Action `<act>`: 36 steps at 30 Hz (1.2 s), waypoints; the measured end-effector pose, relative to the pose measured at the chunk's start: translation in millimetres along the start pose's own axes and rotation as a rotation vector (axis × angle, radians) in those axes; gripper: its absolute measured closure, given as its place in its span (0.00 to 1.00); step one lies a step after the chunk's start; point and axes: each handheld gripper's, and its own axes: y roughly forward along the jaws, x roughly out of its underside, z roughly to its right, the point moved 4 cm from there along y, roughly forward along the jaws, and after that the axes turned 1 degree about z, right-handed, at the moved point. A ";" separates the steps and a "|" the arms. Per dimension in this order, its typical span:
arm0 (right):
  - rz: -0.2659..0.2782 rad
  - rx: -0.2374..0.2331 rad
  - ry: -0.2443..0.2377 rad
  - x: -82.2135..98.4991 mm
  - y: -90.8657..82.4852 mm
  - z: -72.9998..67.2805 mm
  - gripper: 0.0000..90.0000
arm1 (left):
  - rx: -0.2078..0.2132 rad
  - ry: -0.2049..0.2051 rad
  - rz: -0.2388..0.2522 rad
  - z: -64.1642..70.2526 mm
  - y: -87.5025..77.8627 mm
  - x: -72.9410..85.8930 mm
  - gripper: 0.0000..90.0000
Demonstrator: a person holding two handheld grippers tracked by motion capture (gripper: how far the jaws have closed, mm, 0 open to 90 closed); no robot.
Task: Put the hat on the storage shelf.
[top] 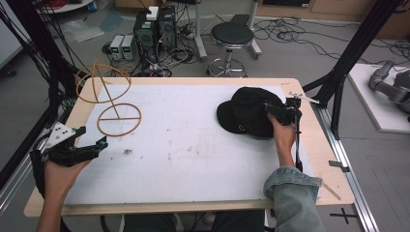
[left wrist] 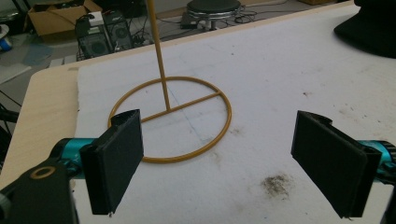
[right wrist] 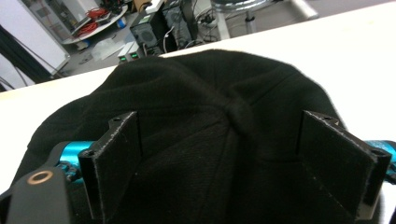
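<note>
1 black hat [top: 247, 112] lies on the white mat [top: 193, 145], on the right side of the table [top: 309, 159] and toward the far edge. It sits with its round top up and its brim flat on the mat. The right gripper [top: 283, 112] is at the hat's right side. In the right gripper view its 2 black jaws stand wide apart over the top of the hat [right wrist: 219, 121], and they are not pinching it.

On the left side of the mat stands a yellow wire stand [top: 116, 108]. It has a round ring flat on the mat, a thin pole going up, and another ring at the top. The left gripper [top: 99, 144] is just in front of the stand, low near the mat. In the left gripper view its 2 jaws are also spread wide, with nothing between them, and the stand's bottom ring [left wrist: 170, 119] lies just past them.

On the floor behind the table are a black stool [top: 231, 41] and some computer boxes [top: 154, 29] with many cables.
</note>
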 end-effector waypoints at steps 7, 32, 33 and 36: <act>-0.044 -0.046 0.019 7.4 9.6 -3.7 0.33 | -0.001 -0.004 0.004 -1.0 -0.8 -0.4 0.19; 0.091 -0.004 -0.034 -8.5 -22.8 -28.8 0.88 | -0.002 -0.004 0.015 -2.0 -4.3 -3.4 0.19; 0.097 -0.005 -0.030 -10.0 -26.6 -30.0 0.88 | -0.003 -0.003 0.017 -2.1 -4.7 -3.8 0.19; 0.109 -0.007 -0.029 -12.0 -30.5 -30.0 0.89 | -0.003 0.000 0.019 -2.4 -5.4 -4.3 0.19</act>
